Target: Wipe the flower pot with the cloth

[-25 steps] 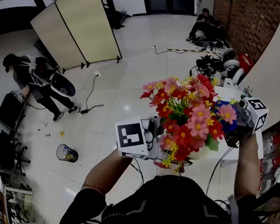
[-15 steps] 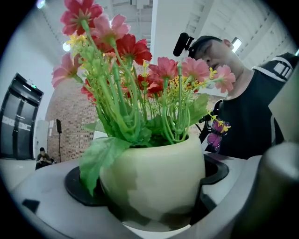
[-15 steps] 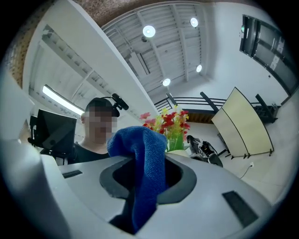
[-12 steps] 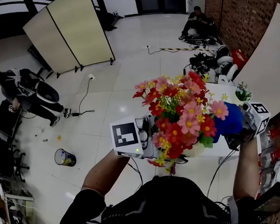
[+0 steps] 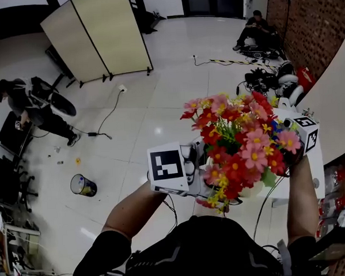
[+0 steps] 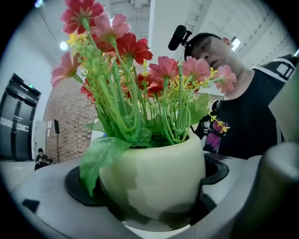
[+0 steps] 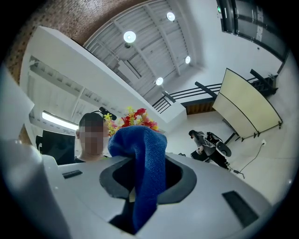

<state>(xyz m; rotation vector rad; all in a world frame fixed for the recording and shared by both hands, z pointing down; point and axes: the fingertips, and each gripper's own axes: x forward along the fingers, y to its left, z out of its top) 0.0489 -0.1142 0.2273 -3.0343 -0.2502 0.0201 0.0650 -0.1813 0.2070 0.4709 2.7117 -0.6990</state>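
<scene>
Left gripper view, claw: the left gripper (image 6: 152,212) is clenched on the flower pot (image 6: 154,177), one jaw pressed to each side of its pale round belly.
Left gripper view, pot: dead centre and upright in the grip.
Left gripper view, flowers: red and pink flowers (image 6: 135,51) fan up toward 12 o'clock, and one big leaf (image 6: 100,158) droops over the rim at 8 o'clock.
Left gripper view, background: the person's black shirt (image 6: 247,116) fills 3 o'clock.
Right gripper view, claw: the right gripper (image 7: 145,191) is closed on the cloth (image 7: 142,158), blue and bunched, poking up from between the jaws.
Right gripper view, surroundings: the flowers peek over the cloth at 12 o'clock; a folding screen (image 7: 247,109) stands at 2 o'clock.
Head view, pot: held in the air in front of the person's chest, at 4 o'clock from centre, mostly hidden under the blooms.
Head view, grippers: left one at 6 o'clock beside the pot, right one at 3 o'clock, tucked behind the flowers.
Head view, cloth: cannot be made out here.
Head view, floor: a bin (image 5: 83,185) at 8 o'clock.
</scene>
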